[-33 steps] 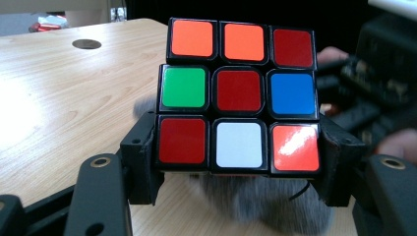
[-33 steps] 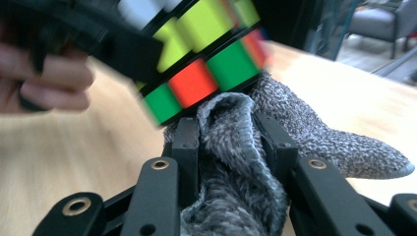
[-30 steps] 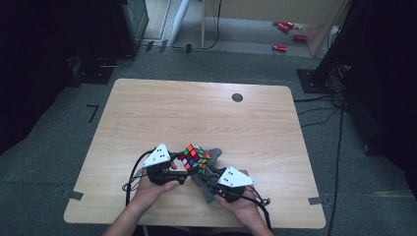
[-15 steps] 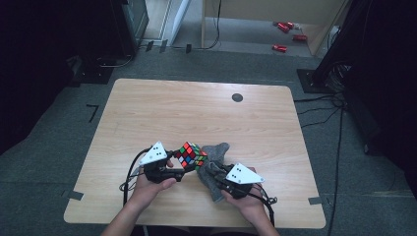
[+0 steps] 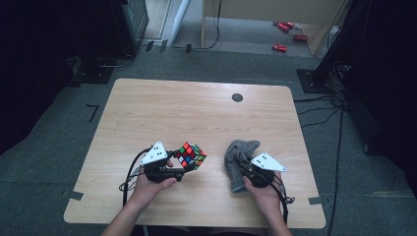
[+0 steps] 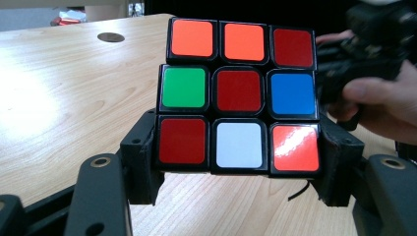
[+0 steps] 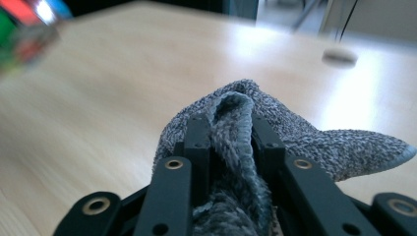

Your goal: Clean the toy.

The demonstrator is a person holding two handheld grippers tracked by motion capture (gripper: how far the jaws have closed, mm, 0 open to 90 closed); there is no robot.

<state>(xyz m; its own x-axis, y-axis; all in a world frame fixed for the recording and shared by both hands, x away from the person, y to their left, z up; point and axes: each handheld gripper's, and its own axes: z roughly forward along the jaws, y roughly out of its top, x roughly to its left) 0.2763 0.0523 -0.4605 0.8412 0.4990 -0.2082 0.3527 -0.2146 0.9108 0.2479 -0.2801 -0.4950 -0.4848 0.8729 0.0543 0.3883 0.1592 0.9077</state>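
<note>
**A:** What did your jaws hold at that moment?

**B:** Your left gripper (image 5: 178, 164) was clamped on the puzzle cube (image 5: 191, 155), jaws pressing its two opposite sides, lifted off the table (image 5: 196, 113) near the six o'clock edge. Your right gripper (image 5: 241, 164) was pinched shut on a fold of the grey cloth (image 5: 238, 155).

**A:** What had changed?

**B:** A second earlier cloth and cube touched; you had drawn them well apart, the cloth going toward three o'clock. That probably meant a wiping pass had ended.

**A:** And the cube's heading?

**B:** It had no long axis. Tilted, one corner pointed toward three o'clock; its red-centred face (image 6: 239, 91) looked back along your left gripper.
</note>
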